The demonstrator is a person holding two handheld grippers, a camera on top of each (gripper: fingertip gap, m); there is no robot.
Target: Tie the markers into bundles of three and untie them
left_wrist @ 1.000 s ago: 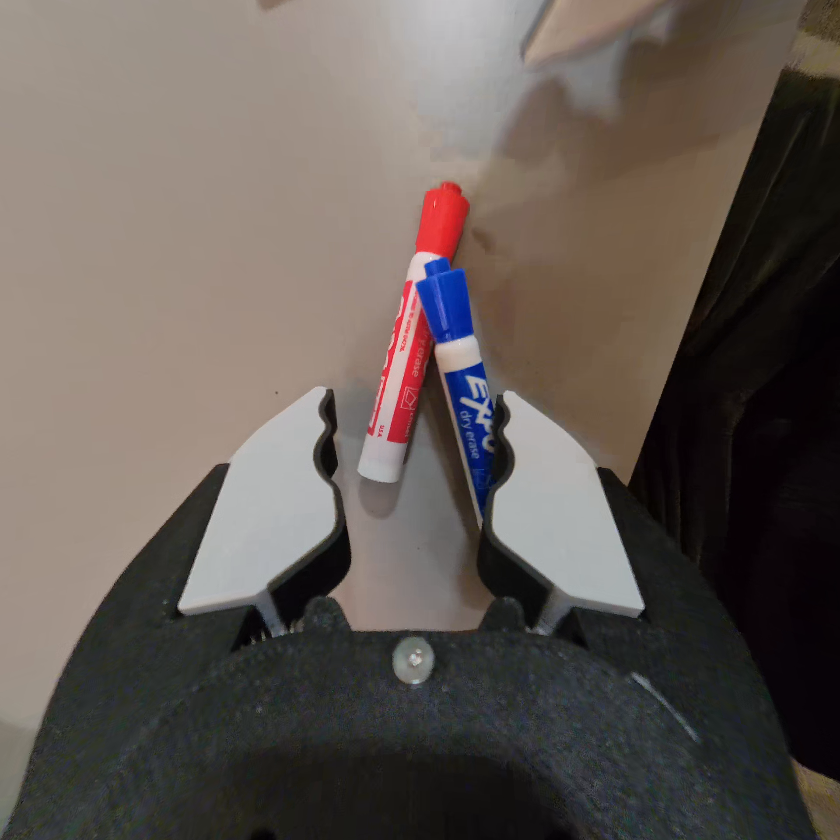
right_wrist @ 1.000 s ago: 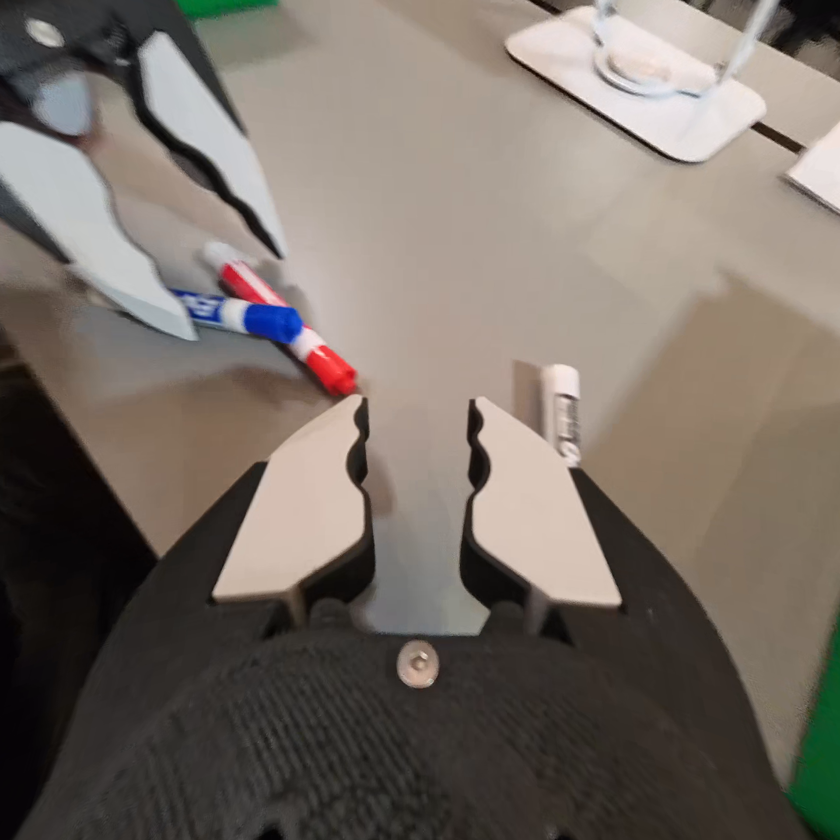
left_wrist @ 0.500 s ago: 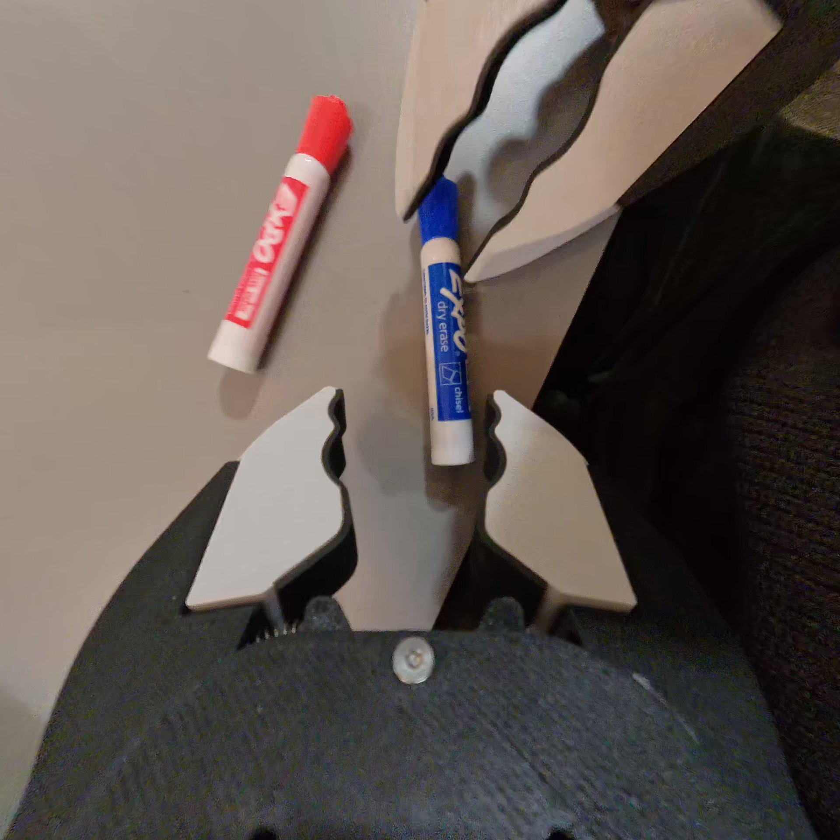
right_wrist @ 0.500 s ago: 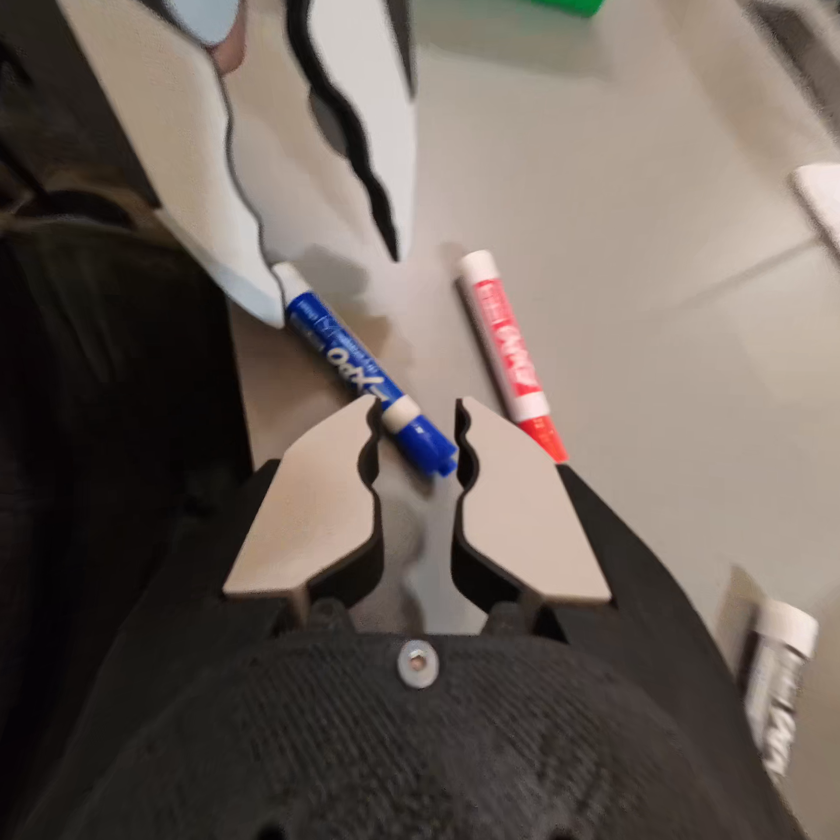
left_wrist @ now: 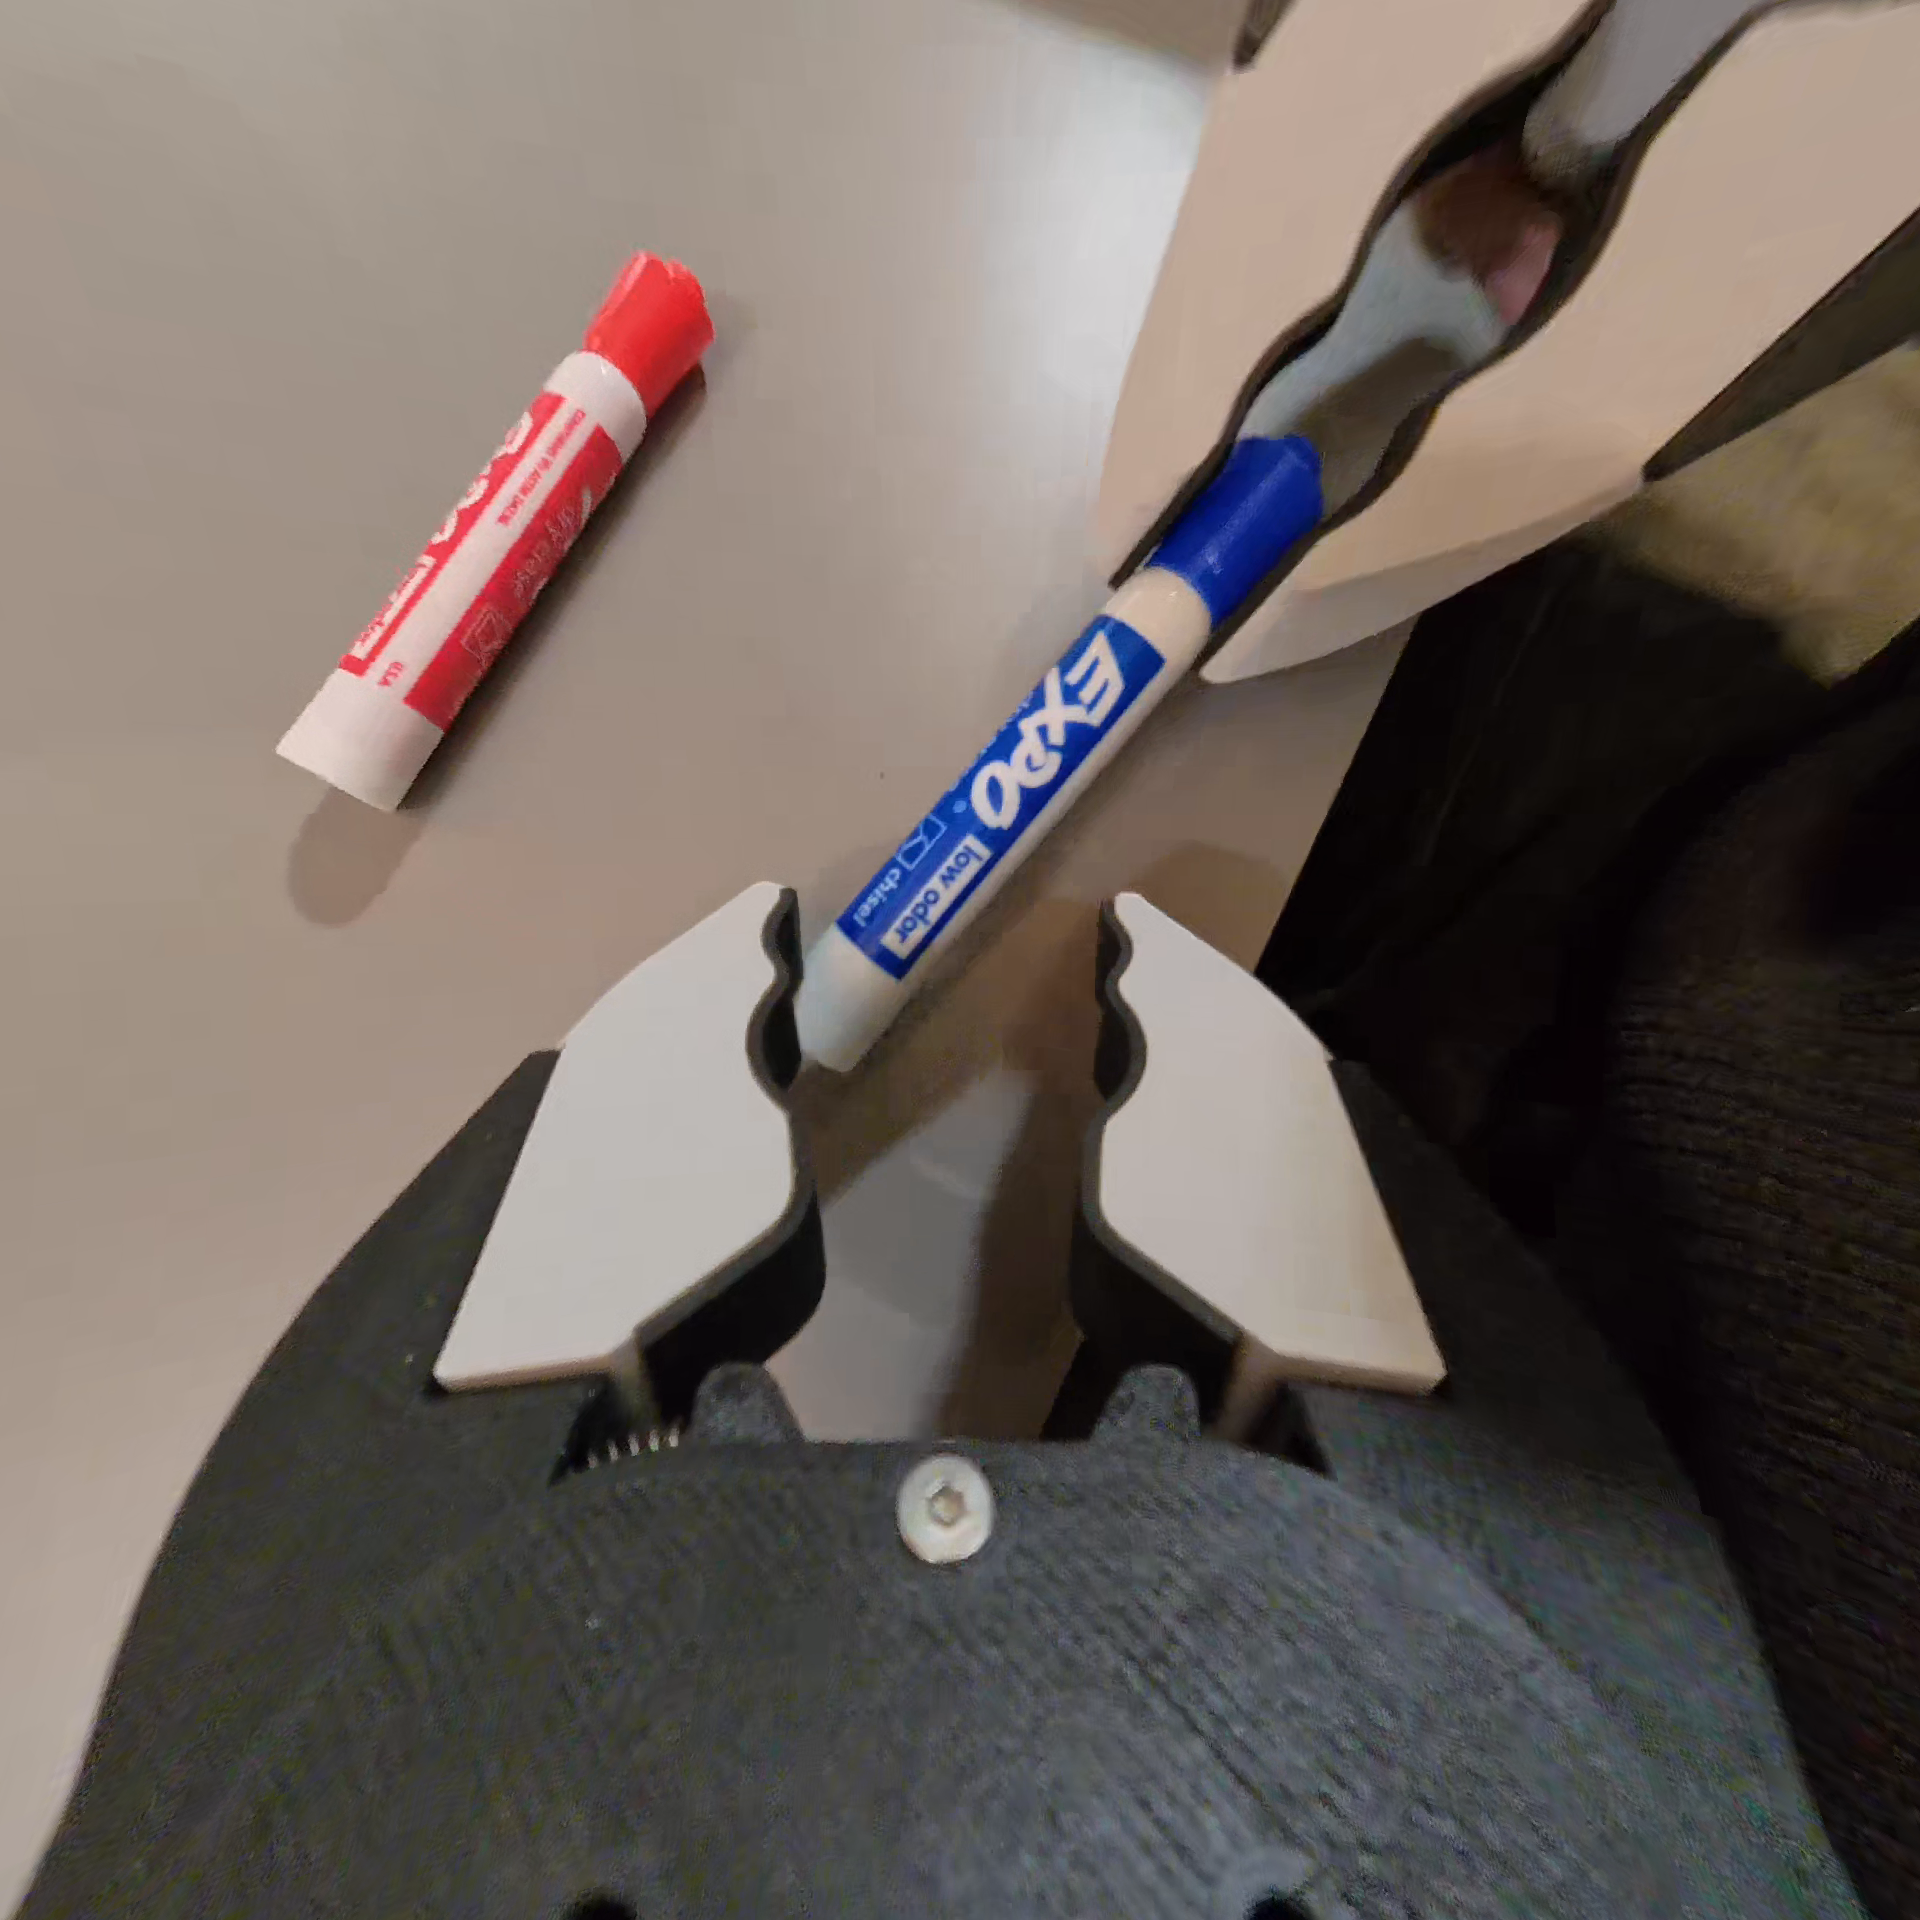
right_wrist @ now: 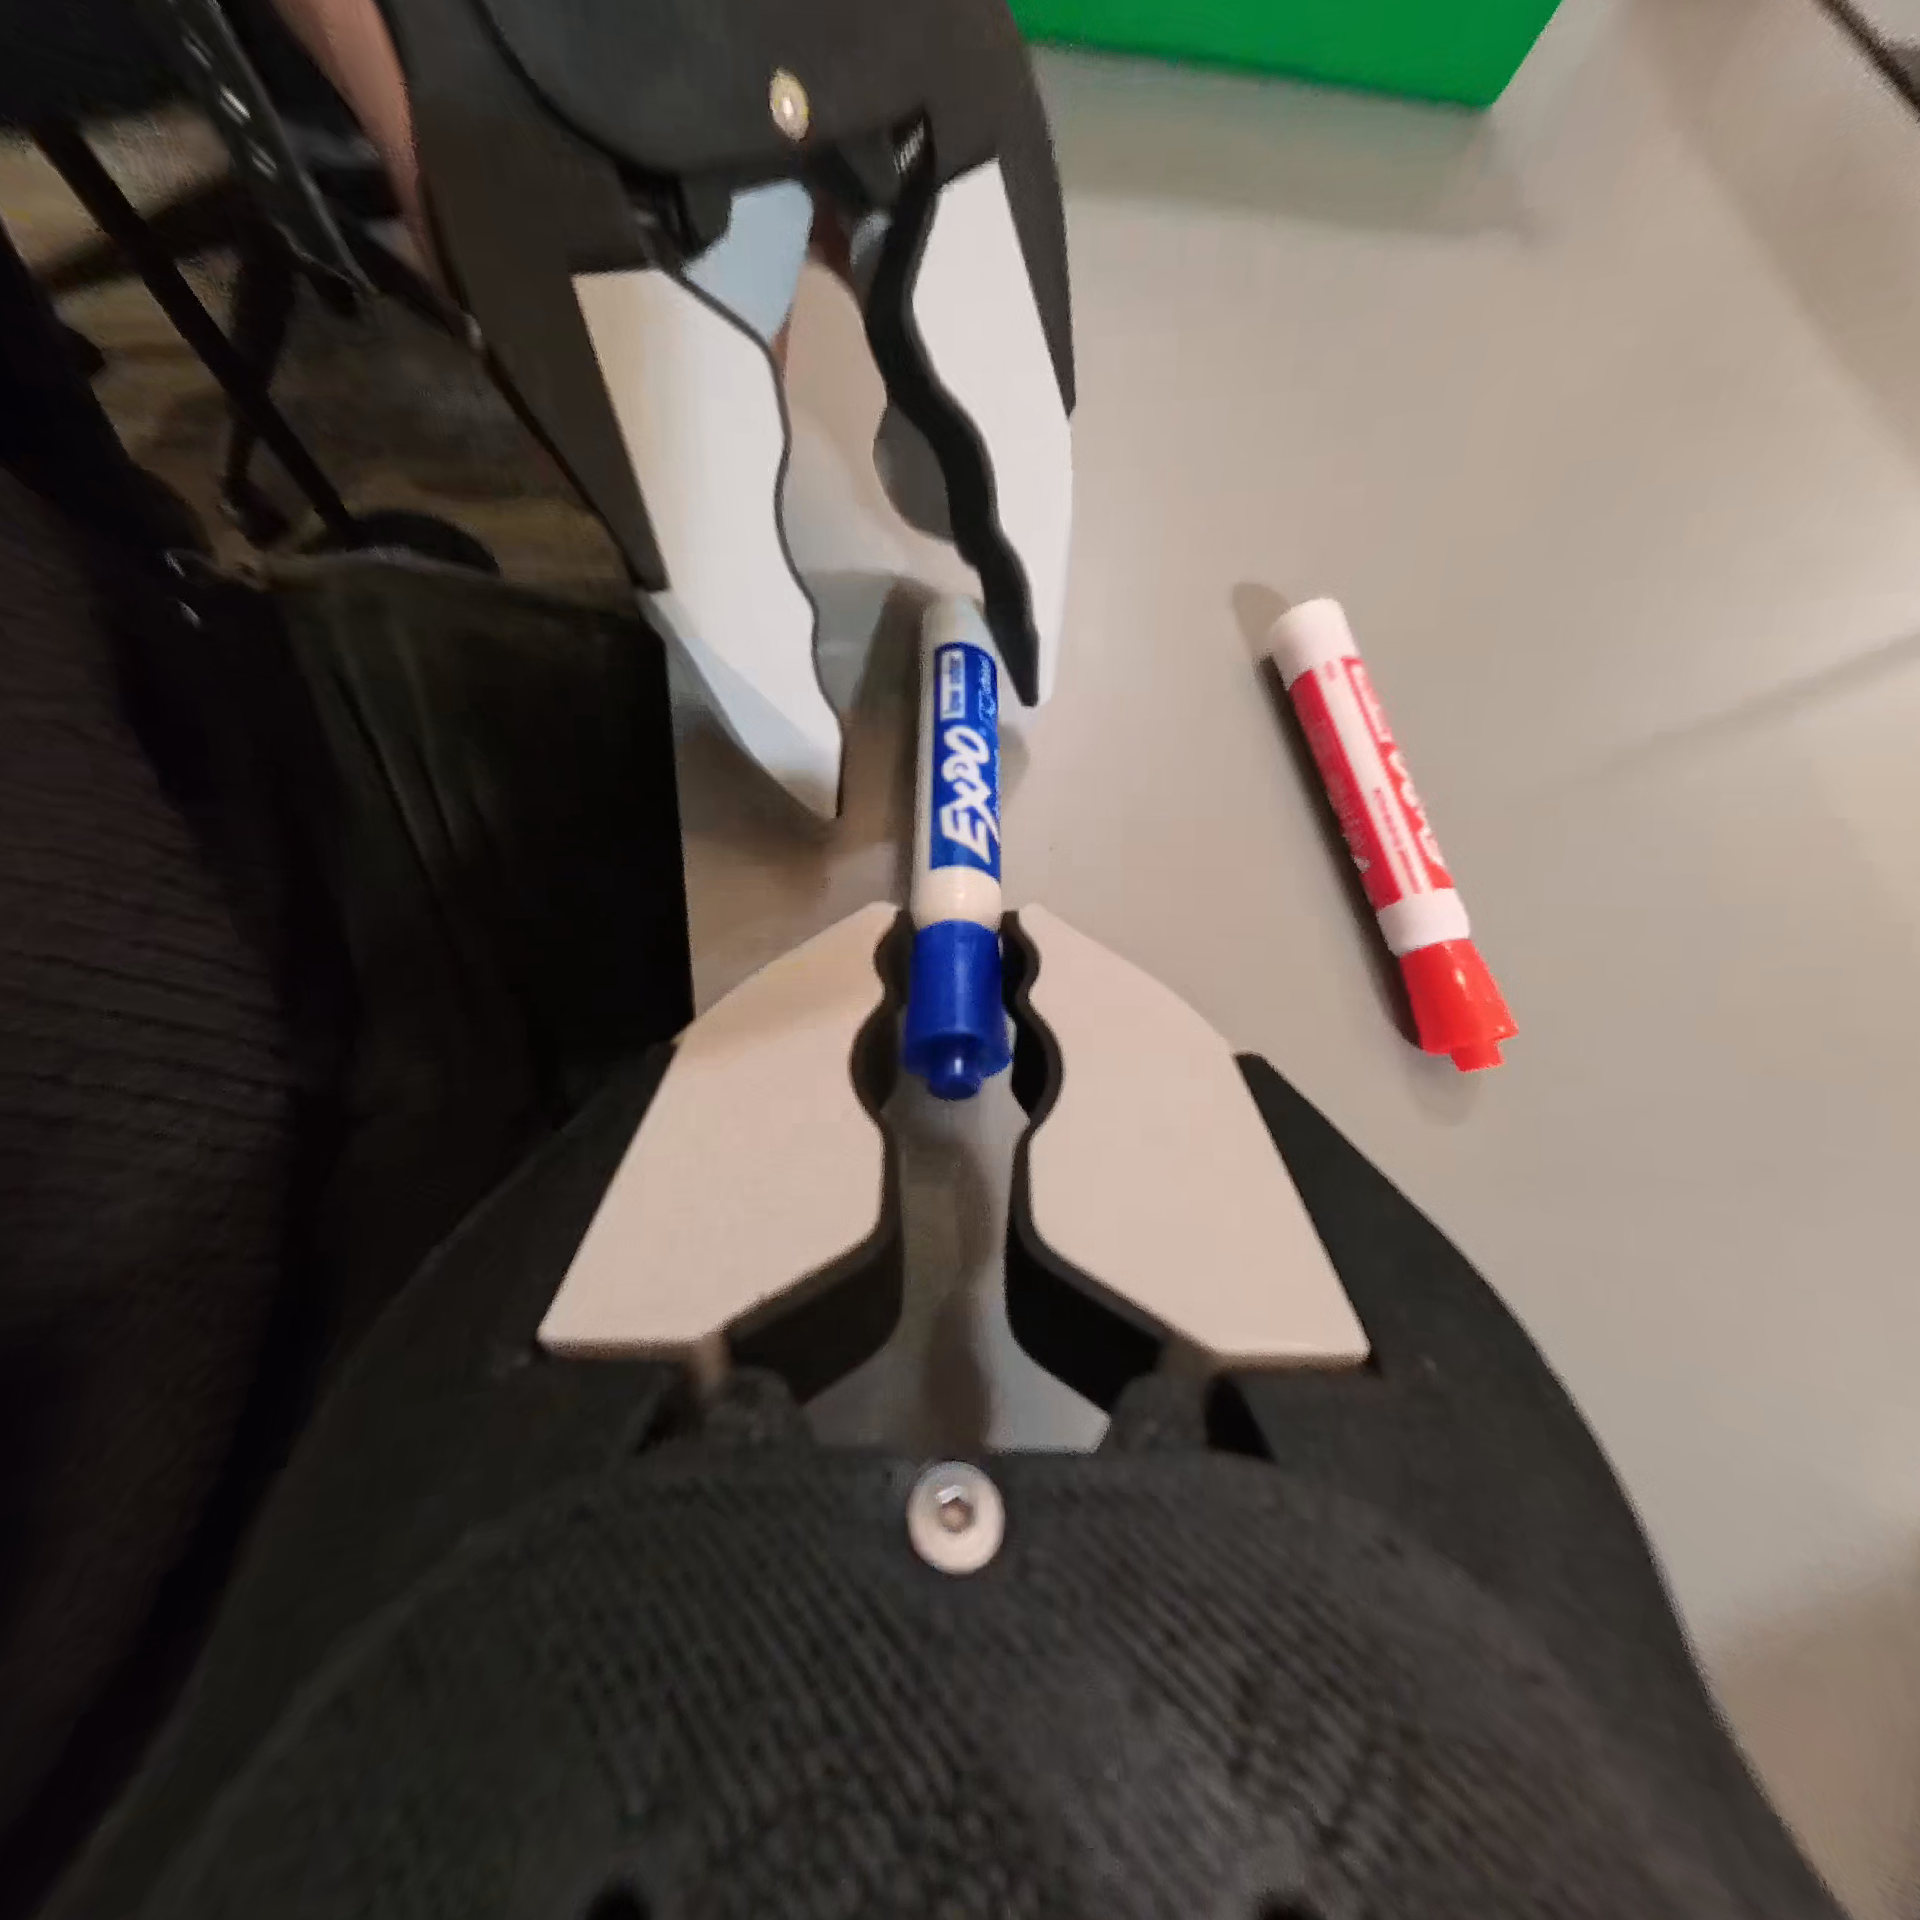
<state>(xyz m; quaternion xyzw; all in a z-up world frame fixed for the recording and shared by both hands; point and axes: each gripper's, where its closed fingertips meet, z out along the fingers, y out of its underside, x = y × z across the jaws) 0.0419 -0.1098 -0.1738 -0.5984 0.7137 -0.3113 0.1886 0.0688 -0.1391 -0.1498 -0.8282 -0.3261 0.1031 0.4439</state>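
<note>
A blue marker [left_wrist: 1023,758] lies slantwise near the table's edge. My right gripper [right_wrist: 954,920] is shut on its blue cap [right_wrist: 951,997]; it also shows in the left wrist view [left_wrist: 1226,582], at the top right. My left gripper [left_wrist: 948,935] is open, and the marker's white tail end touches its left finger [left_wrist: 665,1122]. In the right wrist view the left gripper [right_wrist: 925,738] straddles that tail end. A red marker [left_wrist: 499,540] lies loose on the table, apart from both grippers; the right wrist view shows it [right_wrist: 1382,821] to the right.
The grey table [left_wrist: 312,1195] ends just right of the blue marker, with dark cloth [left_wrist: 1662,1039] beyond the edge. A green box [right_wrist: 1268,42] stands at the far side of the table in the right wrist view. Left tips to right tips: about 5 centimeters.
My right gripper has shut on the blue marker's cap. The marker has swung so that its tail rests against my left gripper's left finger. The red marker has not moved.
</note>
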